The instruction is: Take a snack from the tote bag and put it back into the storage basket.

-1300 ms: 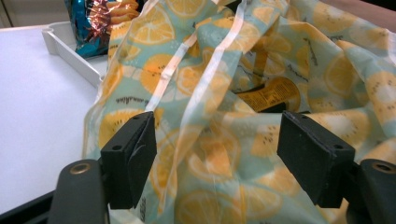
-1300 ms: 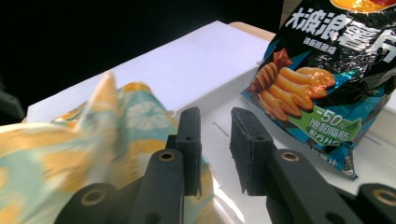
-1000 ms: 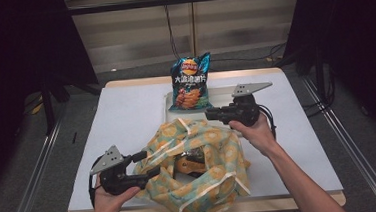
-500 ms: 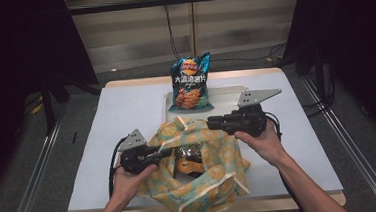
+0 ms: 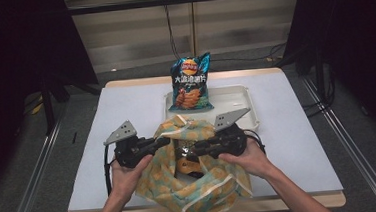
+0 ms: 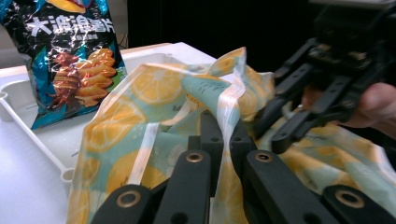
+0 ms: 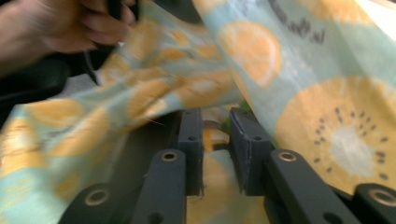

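Now the left gripper [image 5: 164, 140] pinches the fruit-print bag's [image 5: 201, 185] rim, its jaws having just closed on it — the mouth faces up. The right gripper [image 5: 189, 153], jaws narrow and just opening slightly, reaches in from the opposite side.

We find bare table [image 5: 298, 128] left and right; far side blocked by tray [image 5: 245, 99] and upright chip bag [image 5: 190, 83].

left gripper [image 5: 164, 140] jaws clamped, right gripper [image 5: 189, 153] seemingly ajar
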